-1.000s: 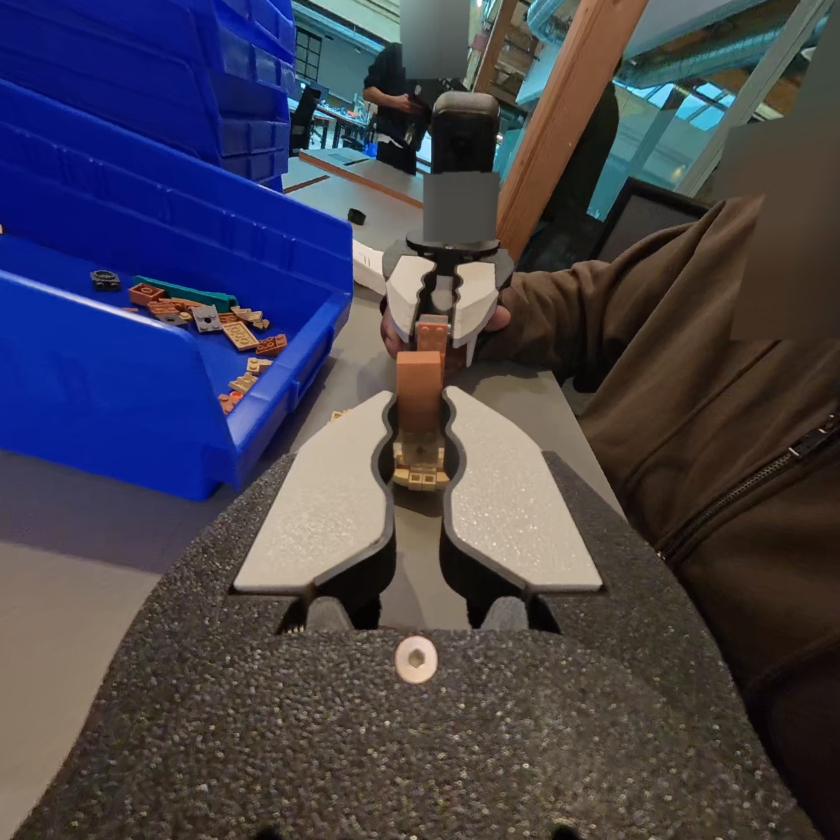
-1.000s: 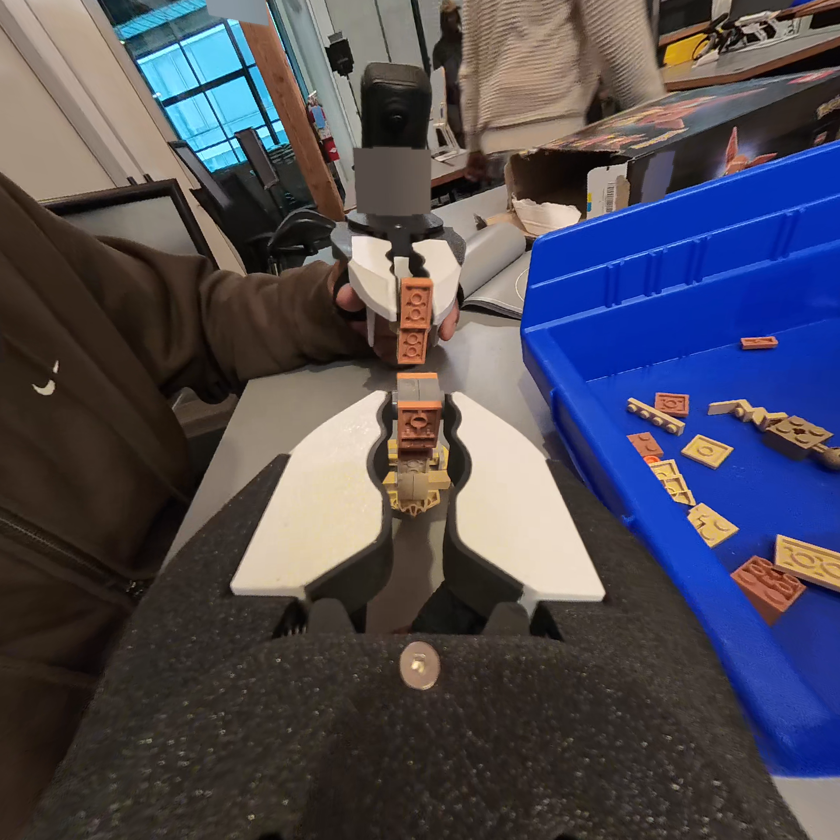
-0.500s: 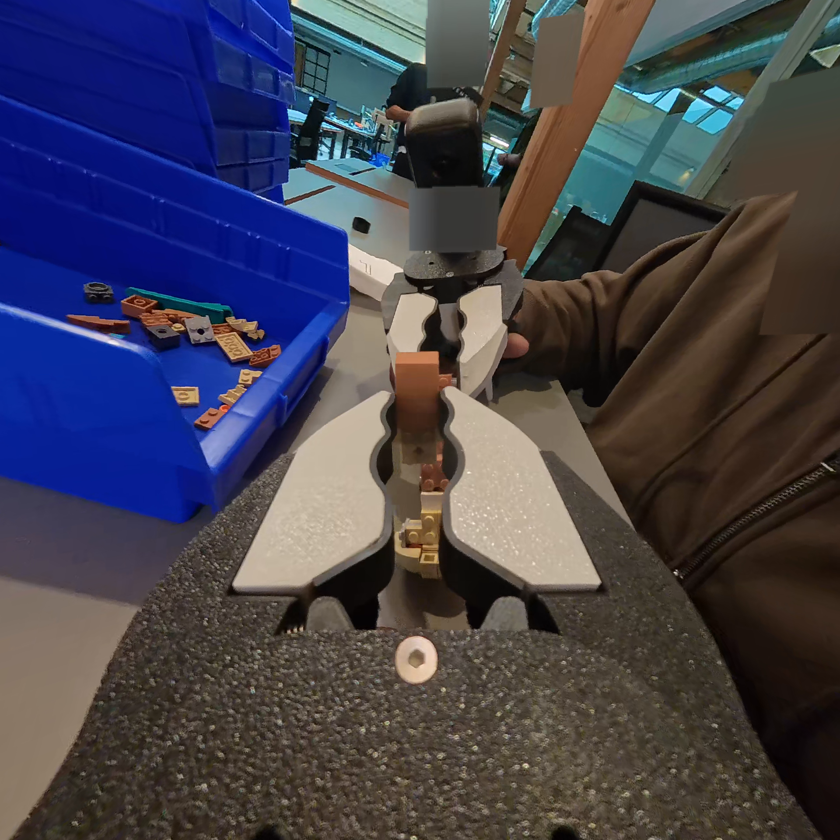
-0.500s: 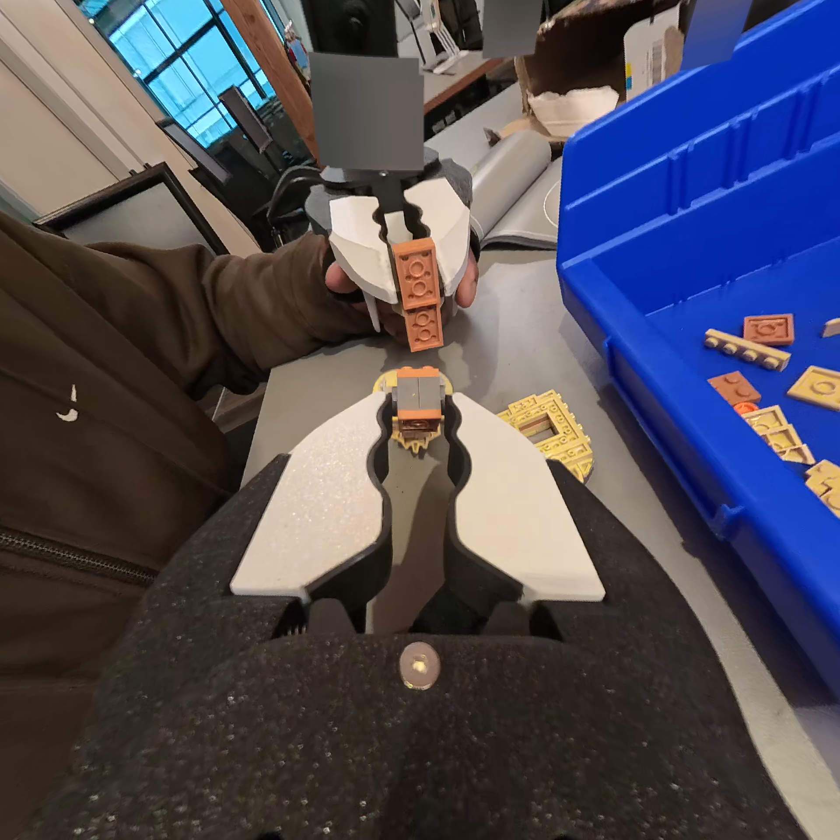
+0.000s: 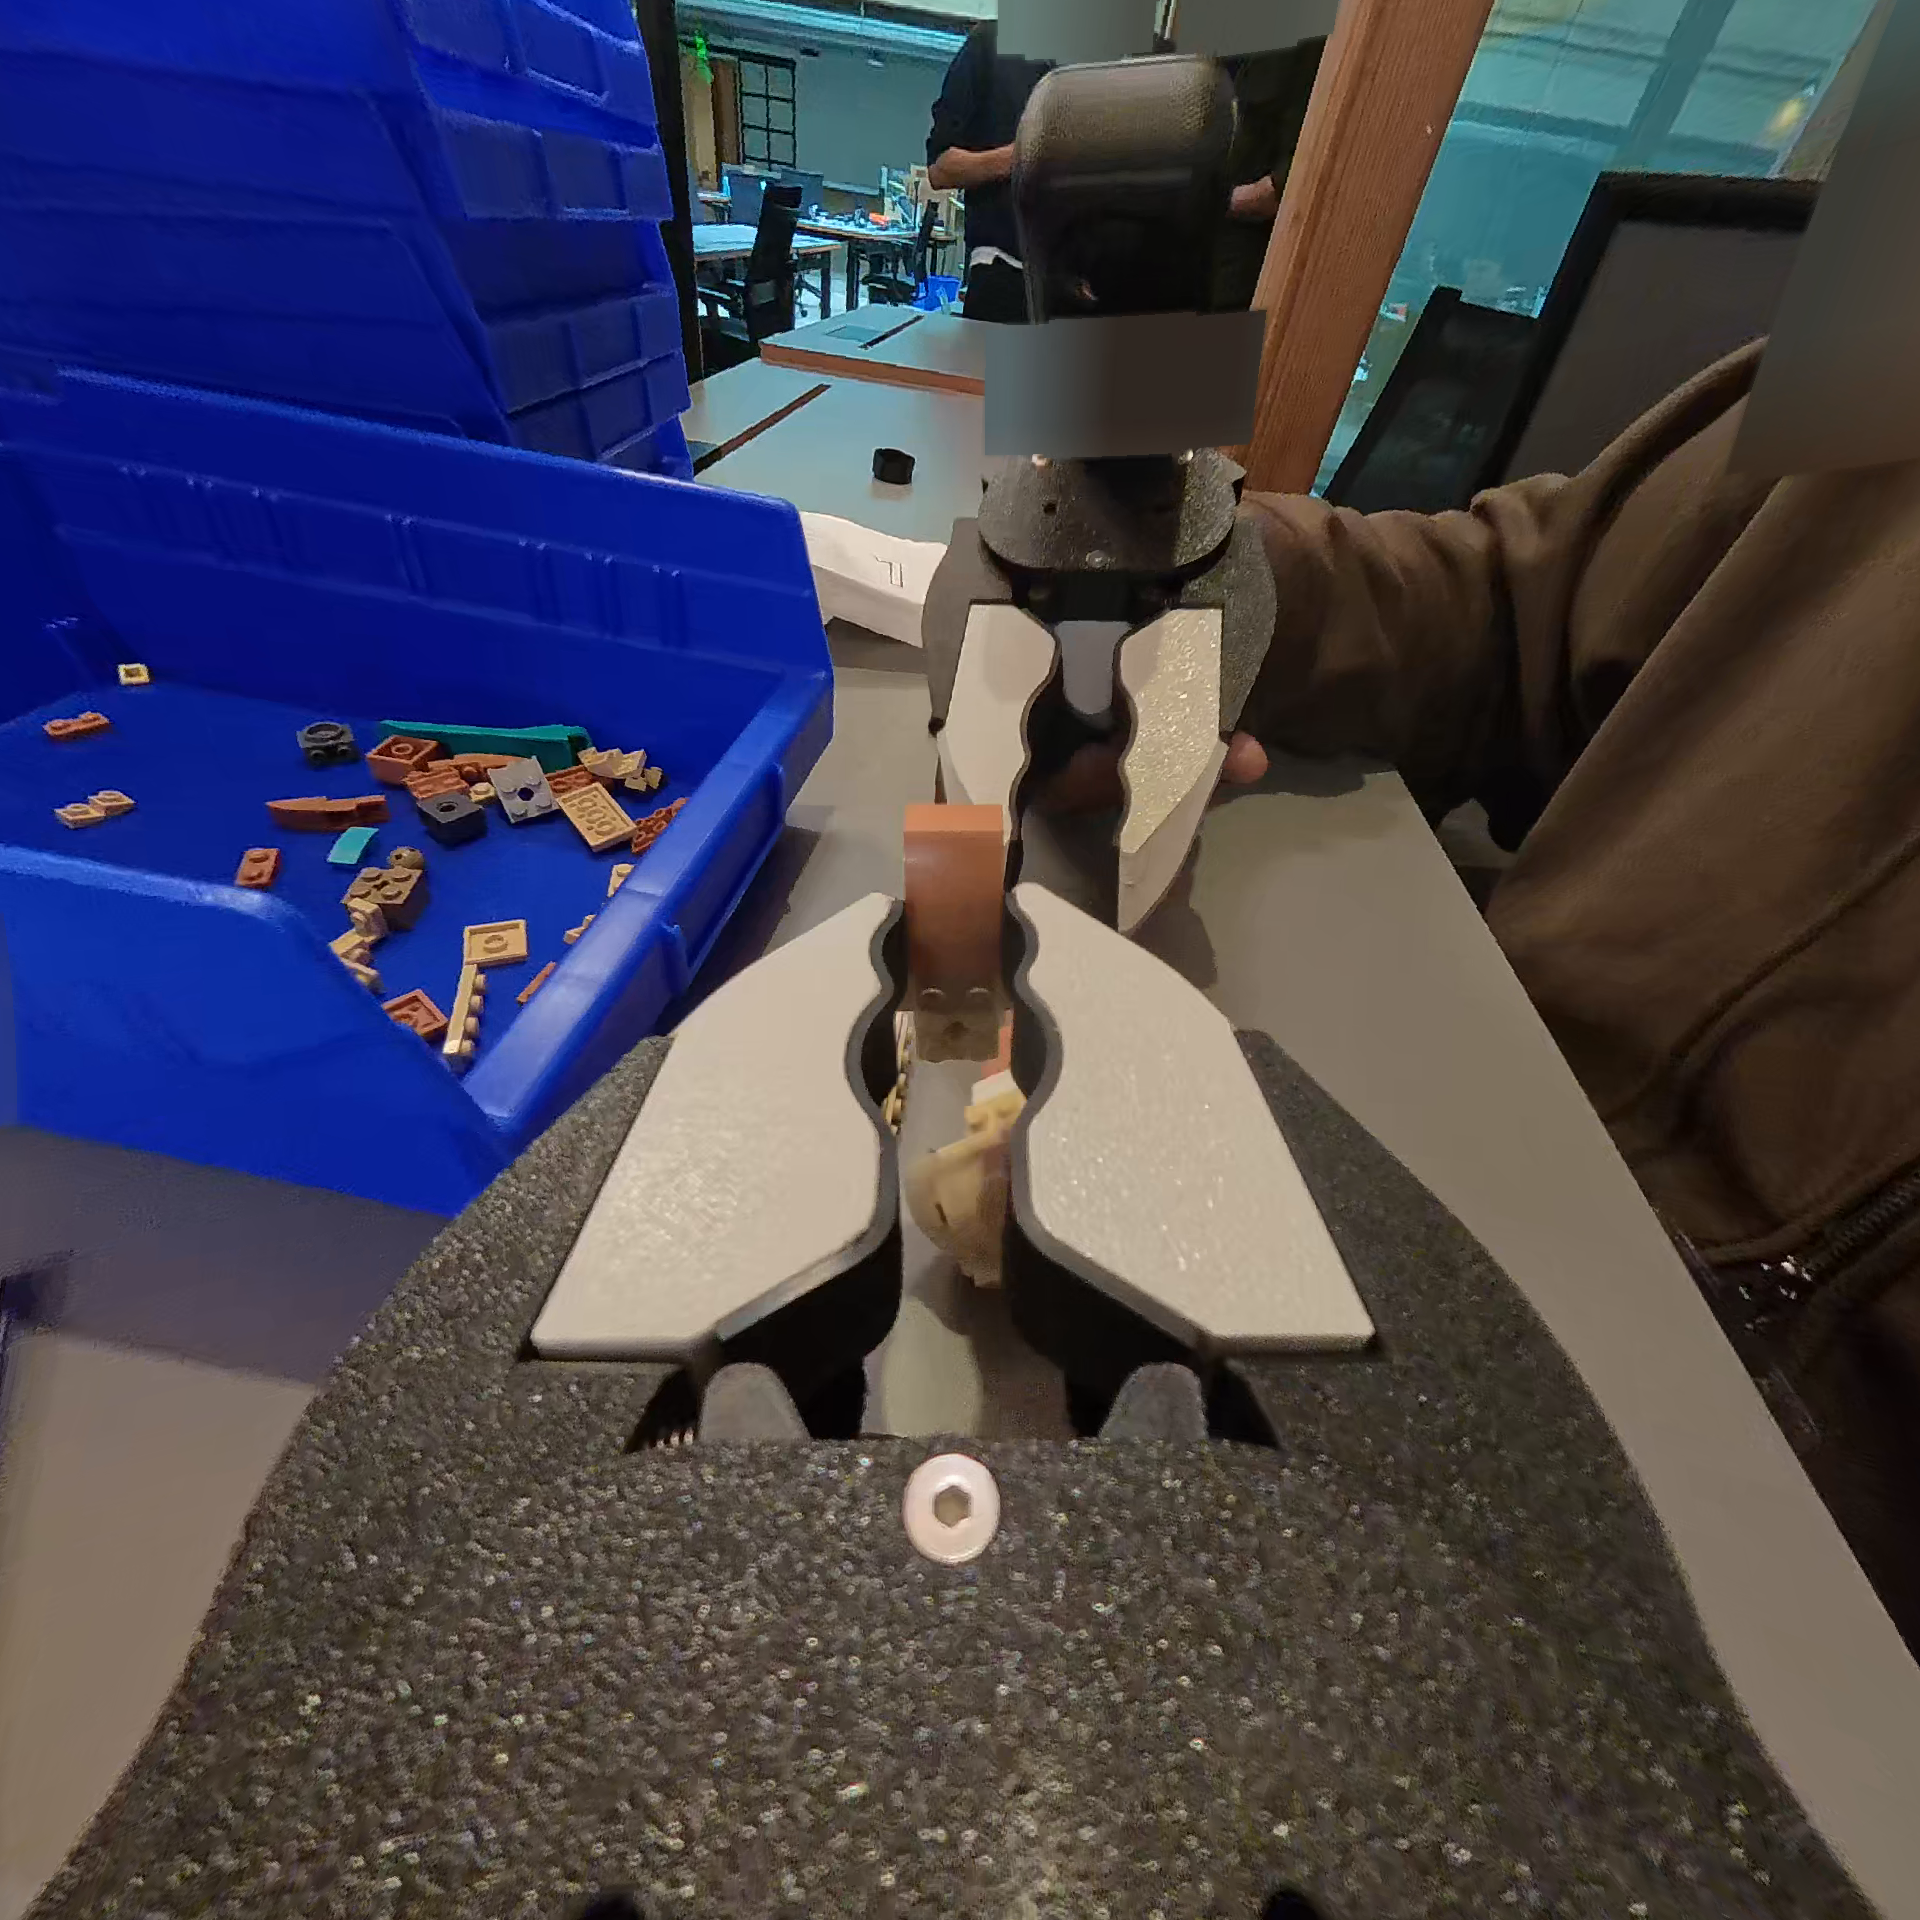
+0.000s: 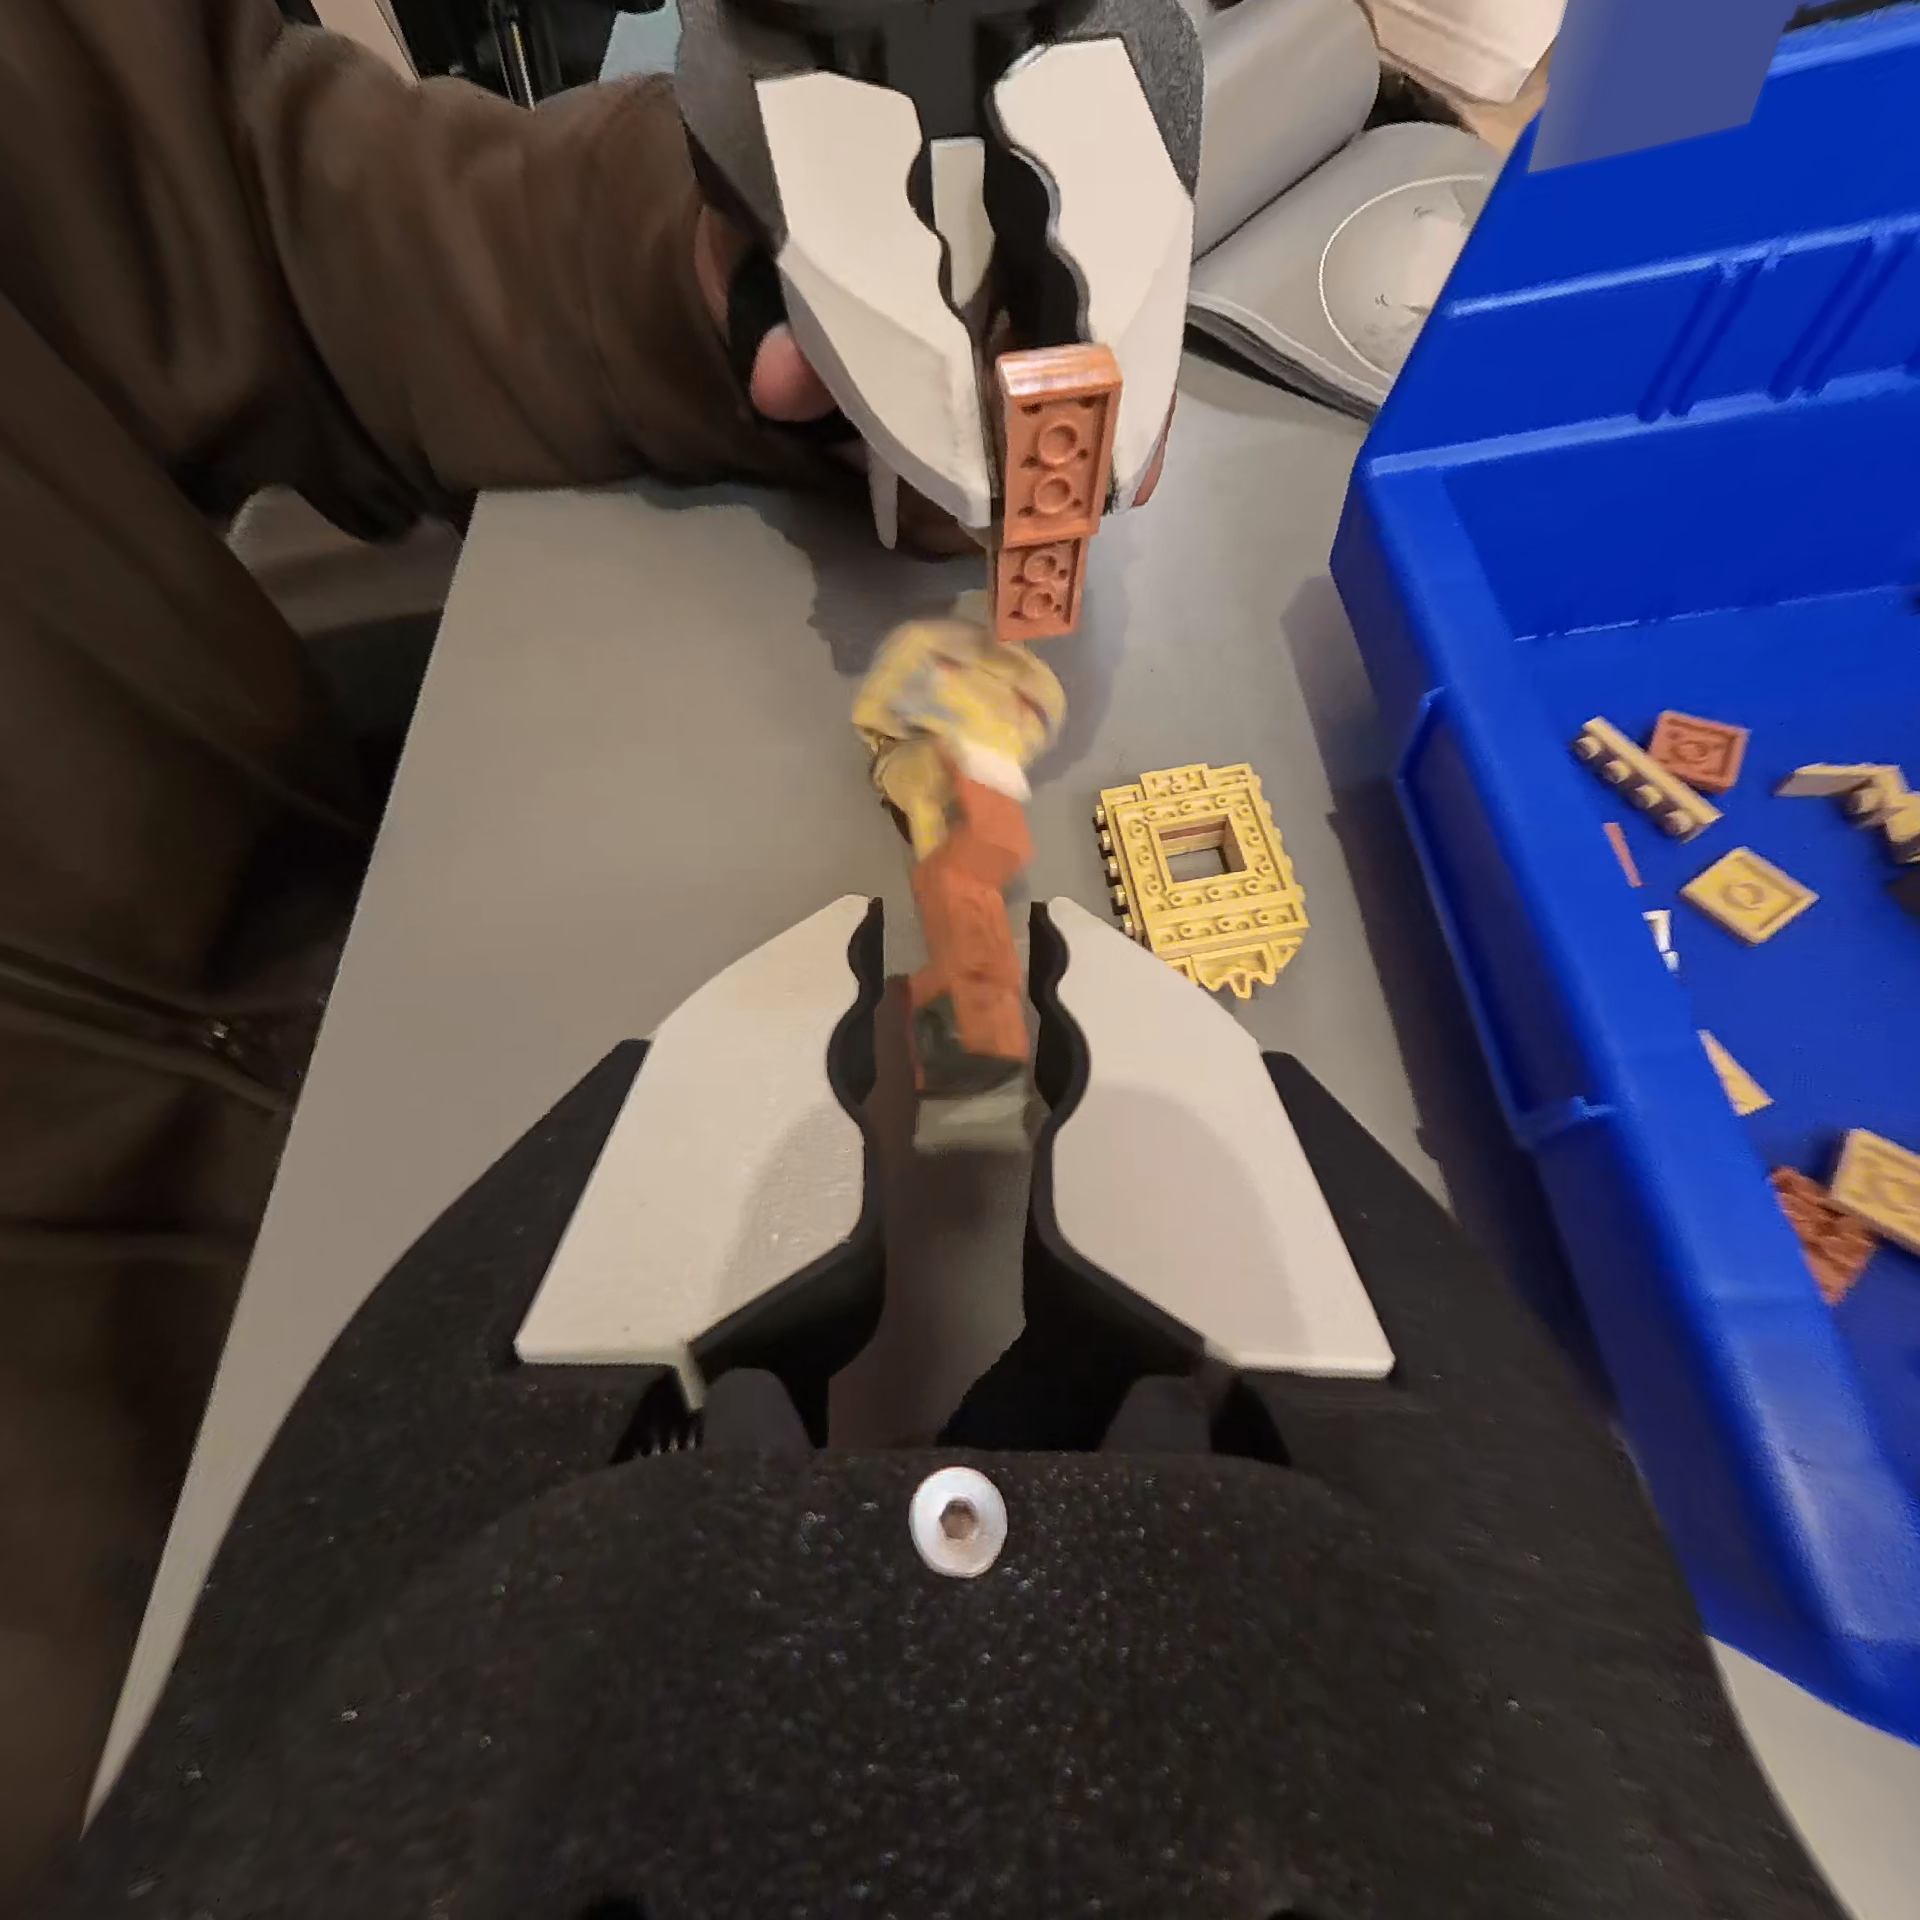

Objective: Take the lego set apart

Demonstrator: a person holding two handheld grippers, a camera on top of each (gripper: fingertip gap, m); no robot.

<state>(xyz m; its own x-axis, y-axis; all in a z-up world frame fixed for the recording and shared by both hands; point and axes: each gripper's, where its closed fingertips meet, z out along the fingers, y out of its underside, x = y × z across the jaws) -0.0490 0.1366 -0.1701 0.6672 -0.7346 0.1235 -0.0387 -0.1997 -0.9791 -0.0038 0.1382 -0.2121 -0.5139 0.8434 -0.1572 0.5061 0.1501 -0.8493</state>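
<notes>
Two grippers nose to nose over the counter [image 6: 582, 831], each with bricks between its fingers.

Left gripper [image 5: 954, 914] clenched on a brown brick piece [image 5: 951, 894], long axis straight ahead. Right gripper [image 6: 956, 925] parted; a blurred orange-and-tan assembly [image 6: 971, 935] lies loose between its fingers, pointing away. Tan square frame [image 6: 1200, 878] just right; blue bin [image 6: 1558, 727] walls that side, counter open left.

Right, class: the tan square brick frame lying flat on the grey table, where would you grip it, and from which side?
Probably from straight above: the tan frame lies flat on the table, so put one tongs tip in its square hole and the other outside one wall, avoiding the jagged near edge.
</notes>
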